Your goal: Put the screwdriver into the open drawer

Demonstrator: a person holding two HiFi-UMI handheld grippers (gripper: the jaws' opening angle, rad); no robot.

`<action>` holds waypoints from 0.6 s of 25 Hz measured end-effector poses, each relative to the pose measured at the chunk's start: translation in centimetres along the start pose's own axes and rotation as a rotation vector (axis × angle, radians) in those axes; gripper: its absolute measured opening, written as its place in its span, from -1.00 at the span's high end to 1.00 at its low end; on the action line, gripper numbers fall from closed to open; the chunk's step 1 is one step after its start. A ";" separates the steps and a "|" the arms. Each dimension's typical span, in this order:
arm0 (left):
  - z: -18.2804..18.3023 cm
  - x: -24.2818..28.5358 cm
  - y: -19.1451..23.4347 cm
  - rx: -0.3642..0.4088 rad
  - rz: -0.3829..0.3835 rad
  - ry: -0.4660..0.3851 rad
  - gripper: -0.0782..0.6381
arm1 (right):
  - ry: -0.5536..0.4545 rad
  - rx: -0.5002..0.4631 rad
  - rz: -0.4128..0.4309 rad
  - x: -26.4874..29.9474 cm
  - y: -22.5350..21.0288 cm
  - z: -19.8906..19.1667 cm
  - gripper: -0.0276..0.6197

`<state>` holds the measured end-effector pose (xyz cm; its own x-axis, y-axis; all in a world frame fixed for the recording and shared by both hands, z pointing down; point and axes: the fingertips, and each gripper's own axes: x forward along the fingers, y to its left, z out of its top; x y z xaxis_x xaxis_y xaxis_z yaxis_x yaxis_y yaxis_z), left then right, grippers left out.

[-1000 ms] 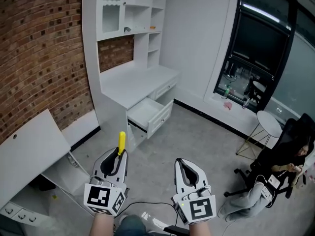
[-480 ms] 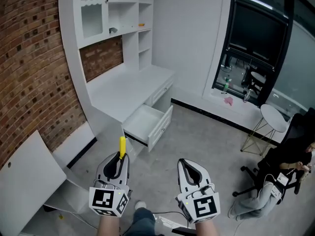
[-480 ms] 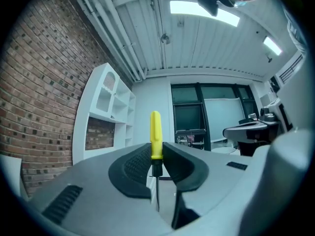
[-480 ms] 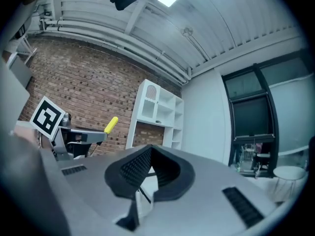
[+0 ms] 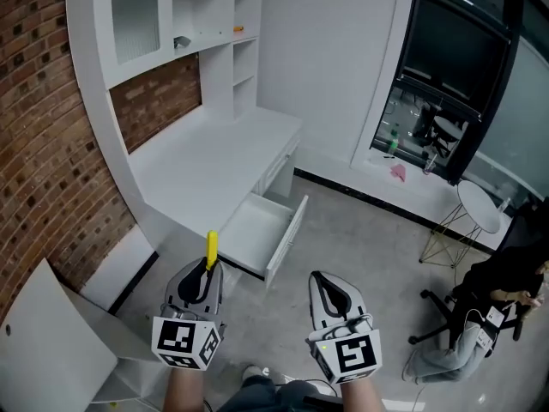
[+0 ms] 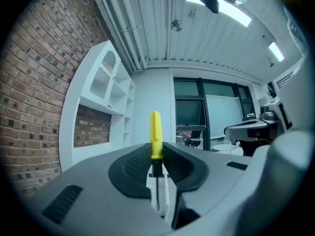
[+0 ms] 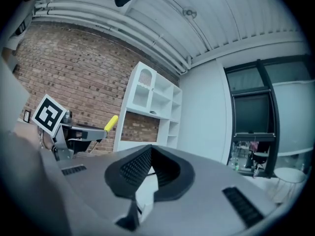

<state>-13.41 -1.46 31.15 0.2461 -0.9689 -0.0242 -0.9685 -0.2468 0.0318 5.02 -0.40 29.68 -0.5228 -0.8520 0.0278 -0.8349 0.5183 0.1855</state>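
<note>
A screwdriver with a yellow handle (image 5: 211,247) sticks up out of my left gripper (image 5: 208,267), which is shut on its dark neck. In the left gripper view the handle (image 6: 155,132) rises between the two black pads (image 6: 135,166), shaft pointing back into the gripper (image 6: 156,155). The open white drawer (image 5: 286,230) juts from the white desk (image 5: 214,157) just ahead and slightly right of the left gripper. My right gripper (image 5: 320,278) is held beside it, shut and with nothing in it (image 7: 150,149). The right gripper view also shows the screwdriver handle (image 7: 111,123).
White shelves (image 5: 214,33) stand over the desk against a brick wall (image 5: 43,127). A white panel (image 5: 51,333) leans at lower left. A round side table (image 5: 479,209) and a seated person (image 5: 506,290) are on the right by the dark window (image 5: 459,67).
Both grippers have travelled forward together towards the desk, so the open drawer now lies much closer ahead. The screwdriver stays gripped in the left gripper.
</note>
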 end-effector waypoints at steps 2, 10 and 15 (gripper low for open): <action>-0.8 1.7 1.3 -0.014 -0.005 0.012 0.55 | 0.023 0.007 -0.006 1.7 -0.3 -1.0 0.88; -4.5 8.6 5.1 -0.044 0.019 0.089 0.55 | 0.115 0.106 -0.045 7.5 -4.6 -5.9 0.88; -5.6 14.1 6.8 -0.045 0.040 0.115 0.55 | 0.123 0.105 -0.032 13.1 -7.7 -7.2 0.88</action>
<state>-16.34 -16.88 36.62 0.2121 -0.9728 0.0930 -0.9757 -0.2056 0.0754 5.84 -16.03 35.73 -0.4764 -0.8673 0.1444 -0.8674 0.4905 0.0842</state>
